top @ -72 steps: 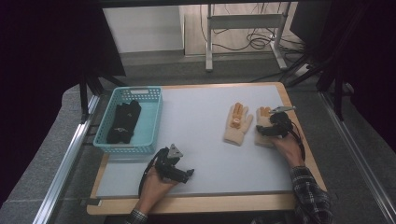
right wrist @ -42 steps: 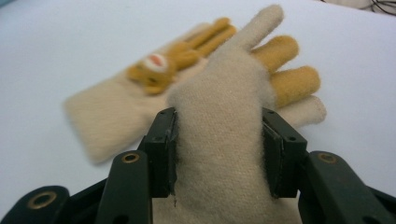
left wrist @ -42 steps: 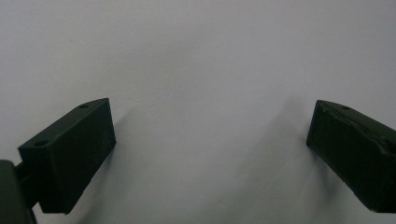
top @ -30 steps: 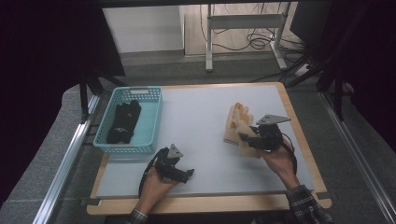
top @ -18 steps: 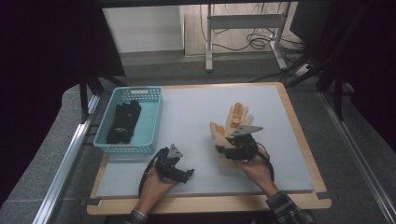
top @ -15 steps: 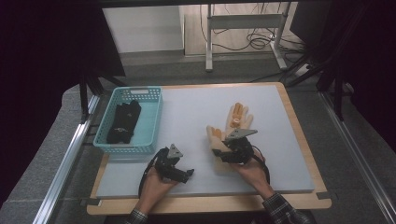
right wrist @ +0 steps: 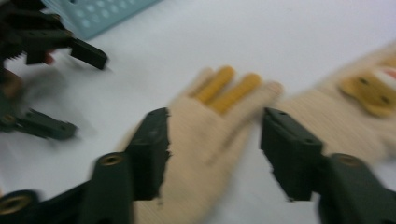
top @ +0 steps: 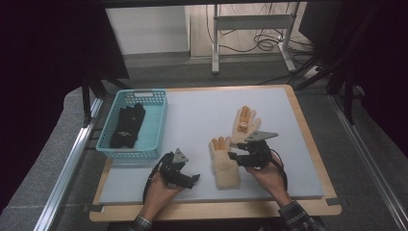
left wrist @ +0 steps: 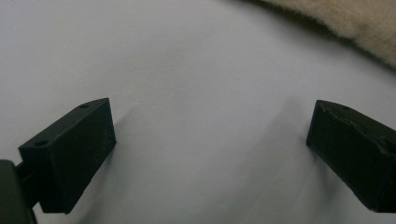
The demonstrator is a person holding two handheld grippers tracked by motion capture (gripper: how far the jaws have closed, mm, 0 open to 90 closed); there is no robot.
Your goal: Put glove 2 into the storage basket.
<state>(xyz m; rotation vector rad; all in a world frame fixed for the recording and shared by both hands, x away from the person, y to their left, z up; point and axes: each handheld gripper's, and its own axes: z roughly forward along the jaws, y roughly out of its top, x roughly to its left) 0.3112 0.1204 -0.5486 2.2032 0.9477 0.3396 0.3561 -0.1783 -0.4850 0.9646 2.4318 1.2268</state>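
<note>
Two beige gloves with orange fingertips lie on the white mat. The far glove (top: 244, 126) rests palm up. The near glove (top: 224, 163) lies flat at the middle front. My right gripper (top: 233, 158) points left at this near glove (right wrist: 205, 140), which lies between its jaws; they have just been opening, the left jaw touching the glove's edge and the right jaw apart from it. The left gripper (top: 191, 179) rests open on the mat, nothing between its jaws, with the near glove's cuff (left wrist: 355, 23) just beyond them.
A turquoise basket (top: 156, 130) at the left holds black gloves (top: 127, 126). The mat sits on a wooden table edge (top: 216, 209). Bare mat spreads at the back and right.
My right gripper dragged one glove away from beside the other, leftward and toward the front, and its jaws have widened. The left gripper stayed where it was.
</note>
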